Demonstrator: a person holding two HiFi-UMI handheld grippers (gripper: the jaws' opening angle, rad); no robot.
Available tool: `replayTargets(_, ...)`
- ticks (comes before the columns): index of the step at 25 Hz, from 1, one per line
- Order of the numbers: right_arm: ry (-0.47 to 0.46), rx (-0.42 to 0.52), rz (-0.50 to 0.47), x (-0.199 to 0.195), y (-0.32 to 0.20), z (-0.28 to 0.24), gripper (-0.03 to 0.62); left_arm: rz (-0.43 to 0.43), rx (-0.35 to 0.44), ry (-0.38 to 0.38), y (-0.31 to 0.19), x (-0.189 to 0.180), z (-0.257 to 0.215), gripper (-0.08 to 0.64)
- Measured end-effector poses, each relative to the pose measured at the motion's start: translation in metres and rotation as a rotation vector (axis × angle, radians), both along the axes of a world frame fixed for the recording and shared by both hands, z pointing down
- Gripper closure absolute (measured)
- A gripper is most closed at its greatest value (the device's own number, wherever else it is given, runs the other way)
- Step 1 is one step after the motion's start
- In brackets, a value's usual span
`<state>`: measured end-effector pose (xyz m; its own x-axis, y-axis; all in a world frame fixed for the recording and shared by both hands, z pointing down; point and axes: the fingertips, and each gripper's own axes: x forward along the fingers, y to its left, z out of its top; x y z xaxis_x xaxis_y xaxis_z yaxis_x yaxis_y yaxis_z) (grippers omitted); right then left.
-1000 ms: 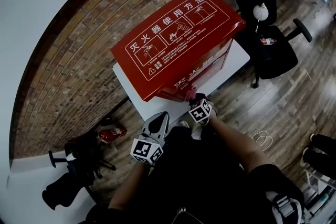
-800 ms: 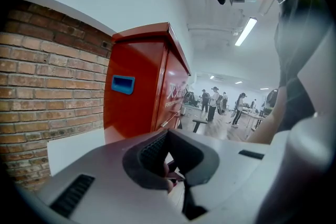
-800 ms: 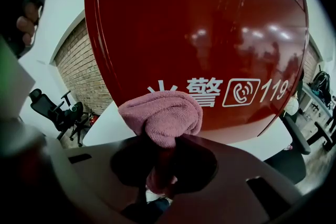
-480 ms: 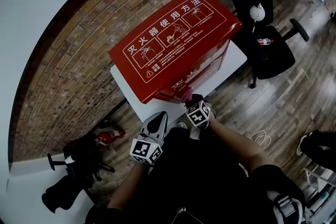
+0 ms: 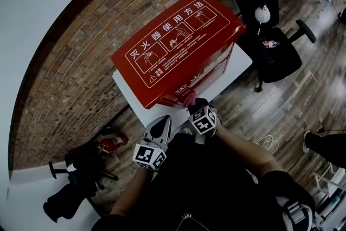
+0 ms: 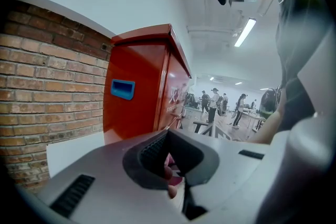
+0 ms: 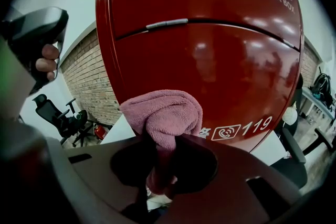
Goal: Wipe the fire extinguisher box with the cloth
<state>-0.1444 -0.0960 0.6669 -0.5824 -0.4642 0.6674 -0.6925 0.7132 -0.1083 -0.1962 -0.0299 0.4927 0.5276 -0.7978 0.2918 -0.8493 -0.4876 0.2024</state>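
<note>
The red fire extinguisher box (image 5: pixel 178 43) stands on a white base (image 5: pixel 132 105) against the brick wall. My right gripper (image 5: pixel 193 103) is shut on a bunched pink cloth (image 5: pixel 190 98) and holds it at the box's front face, just below the overhanging lid. In the right gripper view the cloth (image 7: pixel 164 112) bulges out of the gripper (image 7: pixel 160 165) in front of the glossy red front (image 7: pixel 210 65); whether it touches I cannot tell. My left gripper (image 5: pixel 163 123) hangs back, shut and empty, to the left of the right one. In its own view the left gripper (image 6: pixel 170 168) faces the box's side (image 6: pixel 137 94).
A black office chair (image 5: pixel 270 46) stands to the right of the box. A small red extinguisher (image 5: pixel 113 142) and black gear (image 5: pixel 70 181) lie on the wooden floor at the left. Several people stand far off (image 6: pixel 215 105) in the room.
My right gripper has risen with the cloth along the box's front, towards the lid's edge. The left gripper has stayed where it was.
</note>
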Motion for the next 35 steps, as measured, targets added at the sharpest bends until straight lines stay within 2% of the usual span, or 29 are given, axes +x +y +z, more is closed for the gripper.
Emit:
replayTargets(11, -0.038, 0.029, 0.007, 0.0, -0.001, -0.04, 0.508, 0.006, 0.009, 0.024, -0.001, 0.002, 0.001, 0.54)
replayTargets(22, -0.075, 0.089, 0.009, 0.0, -0.002, -0.07, 0.508, -0.028, 0.07, 0.004, 0.007, -0.003, -0.009, 0.54)
replayTargets(35, -0.06, 0.126, 0.09, 0.0, -0.001, -0.107, 0.508, 0.063, 0.055, 0.047, 0.028, -0.028, -0.026, 0.54)
